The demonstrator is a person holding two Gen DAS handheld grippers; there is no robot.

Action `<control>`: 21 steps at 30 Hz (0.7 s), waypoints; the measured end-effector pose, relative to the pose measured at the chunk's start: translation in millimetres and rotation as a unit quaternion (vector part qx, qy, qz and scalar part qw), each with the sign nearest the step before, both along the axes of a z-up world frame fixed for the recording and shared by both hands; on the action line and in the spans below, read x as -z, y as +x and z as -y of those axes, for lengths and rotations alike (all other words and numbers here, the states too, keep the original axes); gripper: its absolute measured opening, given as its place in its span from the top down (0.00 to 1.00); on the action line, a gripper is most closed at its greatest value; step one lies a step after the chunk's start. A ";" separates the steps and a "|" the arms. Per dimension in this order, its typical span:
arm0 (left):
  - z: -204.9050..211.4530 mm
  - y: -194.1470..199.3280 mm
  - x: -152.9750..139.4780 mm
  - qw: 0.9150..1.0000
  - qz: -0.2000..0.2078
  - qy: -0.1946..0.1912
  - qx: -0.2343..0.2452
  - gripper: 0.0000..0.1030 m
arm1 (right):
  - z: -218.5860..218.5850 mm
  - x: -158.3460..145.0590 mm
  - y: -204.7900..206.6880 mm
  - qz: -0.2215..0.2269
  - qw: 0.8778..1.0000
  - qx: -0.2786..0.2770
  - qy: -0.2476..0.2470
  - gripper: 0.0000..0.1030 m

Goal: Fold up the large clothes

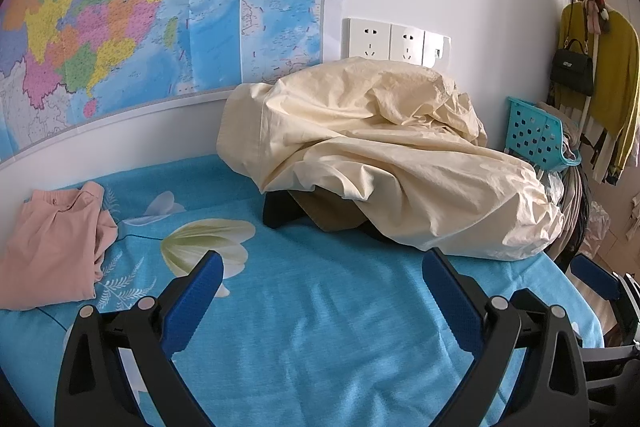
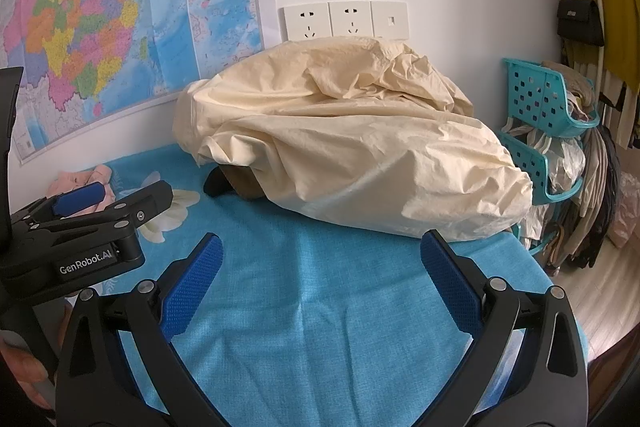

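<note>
A big crumpled cream cloth (image 1: 384, 155) lies heaped on the blue flowered bed sheet (image 1: 304, 327) against the wall, over a dark brown and black garment (image 1: 320, 211). The heap also shows in the right wrist view (image 2: 352, 147). A pink garment (image 1: 56, 247) lies folded at the left of the bed. My left gripper (image 1: 322, 267) is open and empty, short of the heap. My right gripper (image 2: 320, 251) is open and empty, also short of the heap. The left gripper (image 2: 80, 223) shows from the side in the right wrist view.
A map (image 1: 120, 27) and wall sockets (image 1: 396, 43) are behind the bed. Turquoise baskets (image 2: 536, 107) with clothes stand right of the bed. A yellow sweater (image 1: 604, 87) and a black handbag (image 1: 572, 67) hang there. The bed edge drops to a wooden floor at right.
</note>
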State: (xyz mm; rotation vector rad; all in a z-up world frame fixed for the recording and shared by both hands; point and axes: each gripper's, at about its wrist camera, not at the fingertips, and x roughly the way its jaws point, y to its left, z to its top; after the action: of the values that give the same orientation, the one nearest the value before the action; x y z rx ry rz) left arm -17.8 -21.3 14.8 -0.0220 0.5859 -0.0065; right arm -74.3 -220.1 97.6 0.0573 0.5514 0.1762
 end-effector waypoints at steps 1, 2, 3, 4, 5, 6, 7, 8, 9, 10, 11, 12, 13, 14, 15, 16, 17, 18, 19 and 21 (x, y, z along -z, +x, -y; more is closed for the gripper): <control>0.2 -0.8 0.1 1.000 0.000 0.000 0.000 0.06 | -0.1 0.4 -0.5 0.000 1.000 0.000 0.001 0.05; 0.1 -1.2 -0.1 1.000 0.001 0.000 0.000 0.06 | 0.3 0.2 -0.7 0.001 1.000 -0.001 0.001 0.05; 1.2 -1.0 -0.2 1.000 0.001 0.001 -0.001 0.06 | 0.0 0.2 -0.4 0.001 1.000 -0.001 0.000 0.05; 2.1 -0.7 -0.3 1.000 0.001 0.001 -0.001 0.06 | -0.1 0.4 -0.3 0.002 1.000 -0.001 -0.001 0.05; 2.1 -0.8 -0.3 1.000 0.001 0.001 -0.001 0.06 | 0.2 0.3 -0.3 0.002 1.000 -0.001 -0.001 0.05; 2.9 -0.7 -0.1 1.000 0.001 0.001 -0.001 0.06 | 0.0 0.3 0.1 0.002 1.000 -0.001 -0.001 0.05; 3.2 -0.7 0.0 1.000 0.000 0.002 -0.001 0.06 | 0.5 0.3 0.5 0.001 1.000 -0.001 0.000 0.05; 3.2 -0.6 -0.1 1.000 0.000 0.002 -0.001 0.06 | 0.5 0.4 0.5 0.001 1.000 -0.001 0.001 0.05; 3.9 -0.2 0.0 1.000 0.000 0.002 -0.001 0.06 | 0.7 0.2 0.2 0.001 1.000 -0.001 0.001 0.05; 4.2 0.2 0.0 1.000 0.000 0.001 0.000 0.06 | 0.0 0.5 0.4 0.002 1.000 0.000 0.000 0.05; 4.5 0.7 0.0 1.000 0.000 0.002 -0.001 0.06 | 0.2 0.4 0.7 0.002 1.000 0.000 -0.001 0.05; 5.0 1.5 0.0 1.000 -0.001 0.003 -0.001 0.06 | 0.2 0.5 0.6 0.001 1.000 0.000 0.000 0.05; 5.2 2.0 0.3 1.000 -0.001 0.002 0.000 0.06 | 0.3 0.4 0.8 0.001 1.000 0.000 0.000 0.05; 5.3 2.5 0.4 1.000 -0.002 0.002 -0.001 0.06 | 0.6 0.2 1.1 0.001 1.000 0.000 0.001 0.05; 5.3 2.3 0.3 1.000 -0.002 0.003 -0.001 0.06 | 0.7 0.1 1.1 0.001 1.000 0.000 0.001 0.05; 5.2 3.2 0.4 1.000 -0.002 0.003 0.000 0.06 | 0.5 0.3 1.0 0.002 1.000 -0.001 0.000 0.05; 5.5 3.2 0.5 1.000 -0.002 0.003 0.000 0.06 | 0.2 0.4 1.4 0.000 1.000 0.000 0.000 0.05; 5.5 3.3 0.4 1.000 -0.002 0.003 -0.001 0.06 | 0.4 0.1 1.7 0.000 1.000 0.000 0.000 0.05; 5.6 3.8 0.8 1.000 -0.003 0.003 -0.001 0.06 | 0.5 0.3 1.2 0.001 1.000 0.000 0.000 0.05; 5.6 4.4 1.3 1.000 -0.002 0.003 -0.001 0.06 | 0.4 0.6 1.9 0.001 1.000 -0.001 0.000 0.05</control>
State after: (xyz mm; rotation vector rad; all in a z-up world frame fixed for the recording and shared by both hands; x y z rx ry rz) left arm -13.4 -27.0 13.6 -0.0175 0.5907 -0.0024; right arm -72.4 -220.5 97.0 0.0573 0.5493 0.1783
